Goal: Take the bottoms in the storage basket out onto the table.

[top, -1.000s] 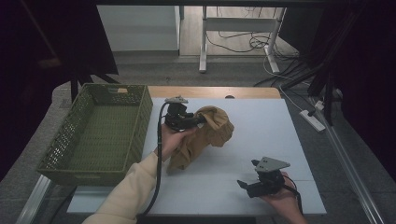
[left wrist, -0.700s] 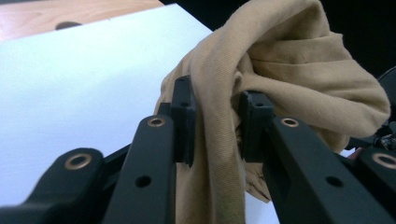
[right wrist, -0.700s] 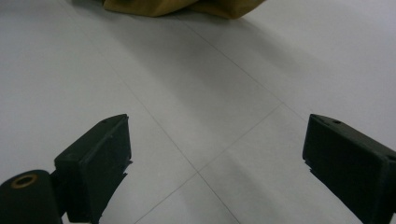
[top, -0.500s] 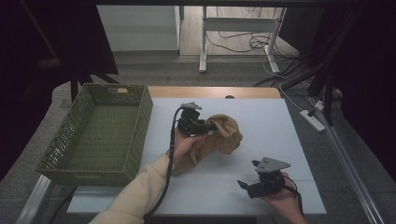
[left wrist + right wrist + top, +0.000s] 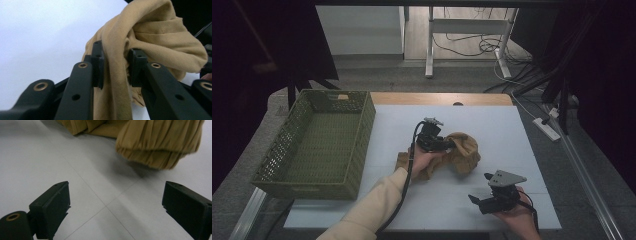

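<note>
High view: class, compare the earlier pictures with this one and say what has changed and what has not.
The left gripper, shut on the tan cloth, has carried it rightward across the table and lower, away from the green basket. No hold was taken or released. The right gripper, open, and the basket kept their places.

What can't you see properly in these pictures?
- Cloth: in the high view the left gripper and hand cover its middle.
- Cloth's top: cut off by the upper edge in the right gripper view.
- Basket: its near wall hides part of the floor inside, high view.
- Right gripper: fingers too small and dark in the high view.
</note>
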Available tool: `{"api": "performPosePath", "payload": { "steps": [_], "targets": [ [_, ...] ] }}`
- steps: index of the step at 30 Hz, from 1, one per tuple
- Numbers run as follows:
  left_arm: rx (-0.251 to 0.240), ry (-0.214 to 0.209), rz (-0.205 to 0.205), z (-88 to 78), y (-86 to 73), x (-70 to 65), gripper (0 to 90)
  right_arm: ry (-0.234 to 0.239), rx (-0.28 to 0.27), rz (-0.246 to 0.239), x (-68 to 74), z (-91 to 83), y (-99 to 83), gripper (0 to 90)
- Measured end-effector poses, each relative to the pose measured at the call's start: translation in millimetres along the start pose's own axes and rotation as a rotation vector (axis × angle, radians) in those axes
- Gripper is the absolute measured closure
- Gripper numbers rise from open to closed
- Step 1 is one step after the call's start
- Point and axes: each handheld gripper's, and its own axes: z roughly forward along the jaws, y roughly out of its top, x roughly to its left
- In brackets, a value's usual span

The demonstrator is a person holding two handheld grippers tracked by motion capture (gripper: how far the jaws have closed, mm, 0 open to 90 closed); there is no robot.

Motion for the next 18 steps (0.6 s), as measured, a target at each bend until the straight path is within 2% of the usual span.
{"api": "performPosePath", "payload": {
  "steps": [5,7,13,15,16,18],
  "targets": [
    [0.019,0.02,0.013,6.9,-2.2,1.1,69.4,-0.002,0.002,0.004,0.0,-1.4,-1.1,7.7],
    [0.029,0.017,0.005,9.3,-3.7,1.8,68.9,-0.003,0.004,0.004,0.2,-1.5,-1.4,7.7],
    [0.051,0.017,0.017,12.0,-6.2,0.9,65.6,-0.005,0.005,0.004,0.5,-2.2,-1.6,7.7],
    [0.063,0.016,0.043,10.7,-5.4,-1.4,60.0,-0.005,0.005,0.004,0.5,-2.0,-1.6,7.7],
    [0.068,0.02,0.057,9.6,-4.9,-3.3,54.5,-0.005,0.005,0.004,0.5,-2.0,-1.6,7.7],
    [0.075,0.043,0.087,6.6,-3.8,-7.7,37.6,-0.005,0.004,0.004,0.3,-2.1,-1.5,7.7]
  ]
}}
